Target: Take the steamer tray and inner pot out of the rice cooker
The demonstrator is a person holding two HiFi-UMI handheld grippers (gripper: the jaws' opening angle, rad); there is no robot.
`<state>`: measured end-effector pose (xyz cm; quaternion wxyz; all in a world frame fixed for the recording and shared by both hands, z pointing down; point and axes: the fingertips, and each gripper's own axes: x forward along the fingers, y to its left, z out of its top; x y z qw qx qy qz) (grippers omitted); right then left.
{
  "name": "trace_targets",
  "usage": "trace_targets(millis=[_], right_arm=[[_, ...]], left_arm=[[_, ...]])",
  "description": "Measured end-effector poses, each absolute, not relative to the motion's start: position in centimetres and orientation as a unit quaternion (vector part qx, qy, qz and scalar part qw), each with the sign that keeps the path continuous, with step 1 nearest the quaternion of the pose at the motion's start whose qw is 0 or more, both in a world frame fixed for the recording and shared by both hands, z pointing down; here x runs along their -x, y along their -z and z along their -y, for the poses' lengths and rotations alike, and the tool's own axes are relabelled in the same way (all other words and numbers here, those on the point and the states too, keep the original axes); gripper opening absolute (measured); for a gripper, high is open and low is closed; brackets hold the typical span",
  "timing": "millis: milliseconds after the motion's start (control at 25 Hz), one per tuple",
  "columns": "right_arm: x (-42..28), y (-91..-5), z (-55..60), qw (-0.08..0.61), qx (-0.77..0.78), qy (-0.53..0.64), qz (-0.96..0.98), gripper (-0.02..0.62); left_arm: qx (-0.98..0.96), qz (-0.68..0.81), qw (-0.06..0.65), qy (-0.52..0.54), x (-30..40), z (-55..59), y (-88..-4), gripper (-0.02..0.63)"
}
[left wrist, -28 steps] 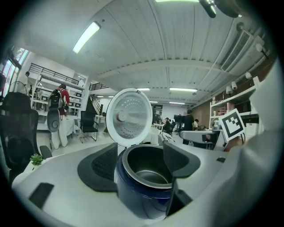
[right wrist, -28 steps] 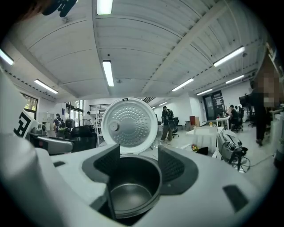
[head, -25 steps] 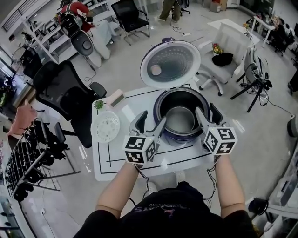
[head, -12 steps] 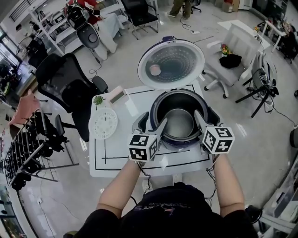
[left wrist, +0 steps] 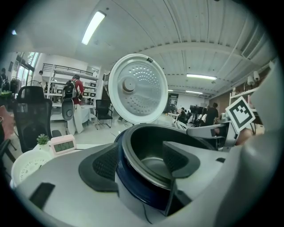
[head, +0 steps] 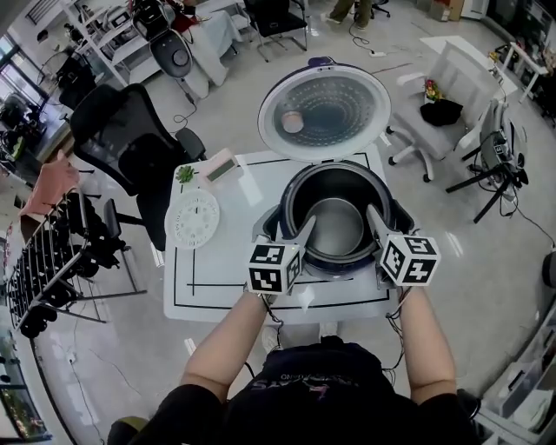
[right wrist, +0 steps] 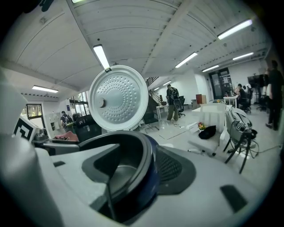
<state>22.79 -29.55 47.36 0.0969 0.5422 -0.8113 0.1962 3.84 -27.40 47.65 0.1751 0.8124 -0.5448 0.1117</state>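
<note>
Left of the rice cooker, the clock's digits are too small to read. The inner pot's outer wall is hidden inside it. Beyond it, a person is cut off above the legs.

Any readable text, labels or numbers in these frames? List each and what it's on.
Nothing reads cleanly.
Pink desk clock: display digits, too blurred to read.
Dark shirt: chest print, too blurred to read.
Marker cubes: black-and-white squares only, no letters.
Rice cooker: no label visible.

light: bright, ceiling tubes | edges: fisheye-warped, dark vignette | foreground: possibly soft
</note>
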Motion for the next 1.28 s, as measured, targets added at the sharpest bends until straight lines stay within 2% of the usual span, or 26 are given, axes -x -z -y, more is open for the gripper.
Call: trace_targets(millis=[120,360,480,800,1000,1120,1280], right_arm=[[-22.6,-47.8,29.5,0.105,-0.536,-0.195,0.815,0.252],[-22.3,-48.7,29.2,0.191,-0.55,-0.123,0.804,0.217],[-22.2,-48.9,29.2,0.208,-0.554,-0.104,0.799,0.216],[-22.3,-48.9,29.2,0.209,-0.555,-0.105,0.798,0.215],[-22.4,-48.3,29.2,0.176,-0.545,-0.144,0.807,0.213],[-22.4,-48.1,29.2,0.159,-0.535,-0.161,0.814,0.213],[-22.4,-47.4,29.0,0.138,-0.533,-0.167,0.818,0.213]], left_arm=[[-0.81,0.549,0.166,-0.12,-4.0,27.5,-47.9,0.305],[-0.796,0.573,0.133,-0.145,-4.2,27.7,-48.2,0.281],[-0.783,0.59,0.118,-0.159,-4.0,27.8,-48.3,0.263],[-0.764,0.609,0.107,-0.185,-3.9,27.8,-48.5,0.242],[-0.753,0.623,0.108,-0.183,-3.9,27.6,-48.3,0.225],[-0.749,0.63,0.121,-0.166,-3.6,27.5,-48.1,0.192],[-0.743,0.64,0.131,-0.146,-3.4,27.2,-47.6,0.187]])
